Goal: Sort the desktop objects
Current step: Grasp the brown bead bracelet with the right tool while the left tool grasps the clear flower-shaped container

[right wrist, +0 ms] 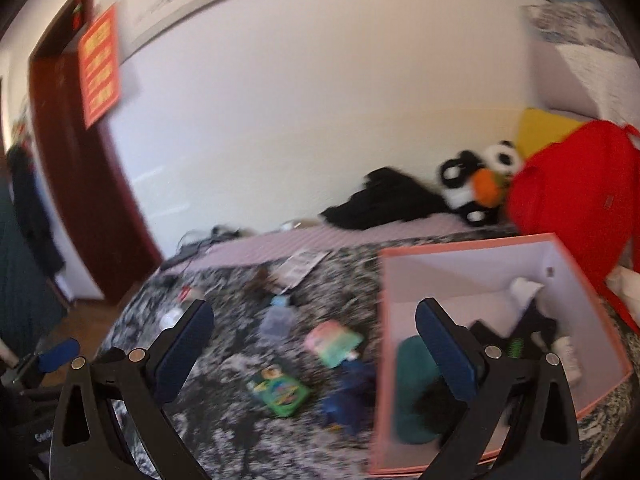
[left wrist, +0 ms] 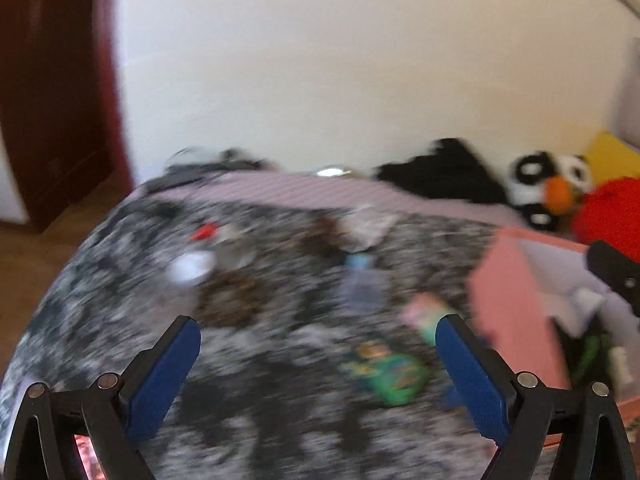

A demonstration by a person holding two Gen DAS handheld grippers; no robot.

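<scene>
A: Nearest the lens, the right gripper (right wrist: 316,318) stands spread wide with nothing between its blue pads; its right finger hangs over the pink box (right wrist: 460,250). The left gripper (left wrist: 318,328) is just as wide and empty, with the box at its right.

B: What does the box hold?

A: At its near end sits a teal rounded thing (right wrist: 412,392); past that a dark heap with a green-striped piece (right wrist: 516,347), a small white bottle (right wrist: 568,354) by the right wall, and a white crumpled scrap (right wrist: 526,289) toward the far wall. The blur hides finer detail.

B: And outside the box?

A: It rests on a black-and-white mottled cover (right wrist: 224,384). Just left of the box lies a dark blue item (right wrist: 350,396), left of that a green packet (right wrist: 280,390), its long axis running from near right to far left. Beyond them, a pink-and-green packet (right wrist: 334,342) lies tilted beside the box's left wall, then a clear bottle with a blue cap (right wrist: 276,318), cap pointing away from the camera. Farther still, a printed sheet (right wrist: 302,266).

B: Behind the box?

A: A lilac striped sheet (right wrist: 320,238), black clothing (right wrist: 384,202), a panda plush (right wrist: 478,182) and a red bag (right wrist: 572,200) against the white wall (right wrist: 320,100). Far left of the box, a dark wooden door (right wrist: 76,184) with a red poster (right wrist: 99,66).
</scene>
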